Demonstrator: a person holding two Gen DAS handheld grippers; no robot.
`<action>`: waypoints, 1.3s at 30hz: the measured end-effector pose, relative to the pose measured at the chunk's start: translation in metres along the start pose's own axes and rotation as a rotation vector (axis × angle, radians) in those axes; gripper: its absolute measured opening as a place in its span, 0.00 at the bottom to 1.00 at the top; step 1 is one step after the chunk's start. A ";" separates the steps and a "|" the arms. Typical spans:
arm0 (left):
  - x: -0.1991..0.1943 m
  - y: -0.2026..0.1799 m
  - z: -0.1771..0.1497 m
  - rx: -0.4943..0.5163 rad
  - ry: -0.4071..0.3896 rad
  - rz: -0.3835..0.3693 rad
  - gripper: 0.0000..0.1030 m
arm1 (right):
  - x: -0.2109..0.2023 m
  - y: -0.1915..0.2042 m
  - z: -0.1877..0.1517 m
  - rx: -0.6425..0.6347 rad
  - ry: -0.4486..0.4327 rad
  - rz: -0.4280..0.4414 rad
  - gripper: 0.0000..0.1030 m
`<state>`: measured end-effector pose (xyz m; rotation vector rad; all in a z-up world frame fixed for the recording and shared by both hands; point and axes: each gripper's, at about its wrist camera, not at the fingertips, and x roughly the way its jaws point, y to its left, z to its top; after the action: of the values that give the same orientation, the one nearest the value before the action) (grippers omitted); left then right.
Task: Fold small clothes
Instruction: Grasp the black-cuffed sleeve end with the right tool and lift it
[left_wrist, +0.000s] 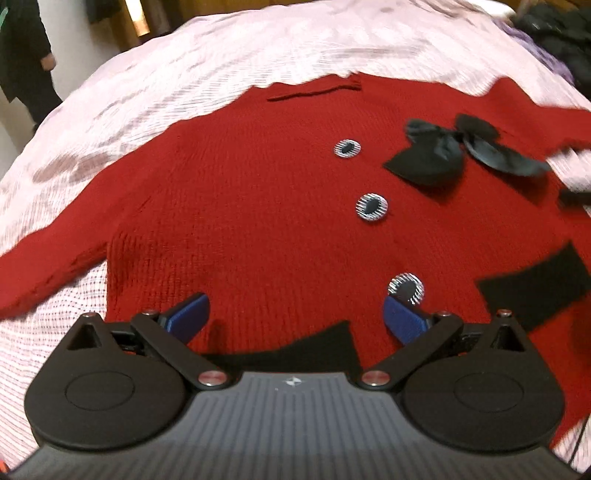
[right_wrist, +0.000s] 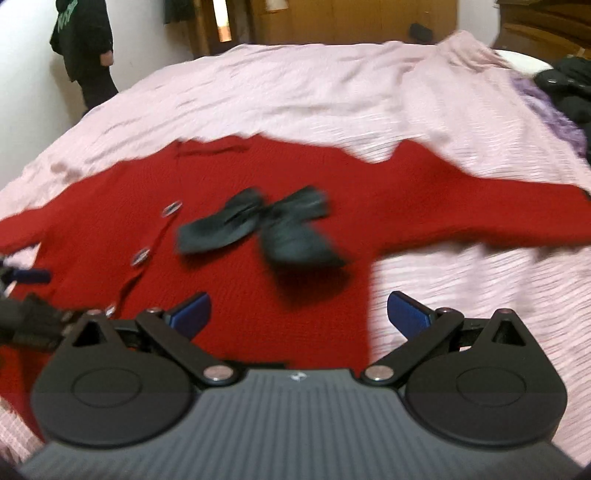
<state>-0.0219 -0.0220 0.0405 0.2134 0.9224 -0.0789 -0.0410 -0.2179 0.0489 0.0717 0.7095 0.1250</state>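
A small red knit cardigan lies spread flat on a pink bedspread, sleeves out to both sides. It has three striped round buttons down the front, a black bow and black pocket patches. My left gripper hovers open over the hem, nothing between its blue fingers. In the right wrist view the cardigan and bow look blurred; my right gripper is open above the garment's right edge. The left gripper shows at the left edge.
A person in dark clothes stands by the wall at the far left of the bed. Dark and purple garments are piled at the far right. Wooden furniture stands behind the bed.
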 end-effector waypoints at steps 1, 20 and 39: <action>-0.001 -0.003 0.000 0.012 0.012 -0.008 1.00 | -0.002 -0.017 0.006 0.029 0.001 -0.022 1.00; 0.039 -0.006 0.008 0.010 0.151 -0.029 1.00 | 0.099 -0.262 0.057 0.533 0.226 -0.250 1.00; 0.042 -0.008 0.009 -0.012 0.140 -0.027 1.00 | 0.101 -0.252 0.078 0.399 0.043 -0.239 0.19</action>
<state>0.0096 -0.0306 0.0108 0.1970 1.0649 -0.0846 0.1086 -0.4551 0.0151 0.3647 0.7724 -0.2460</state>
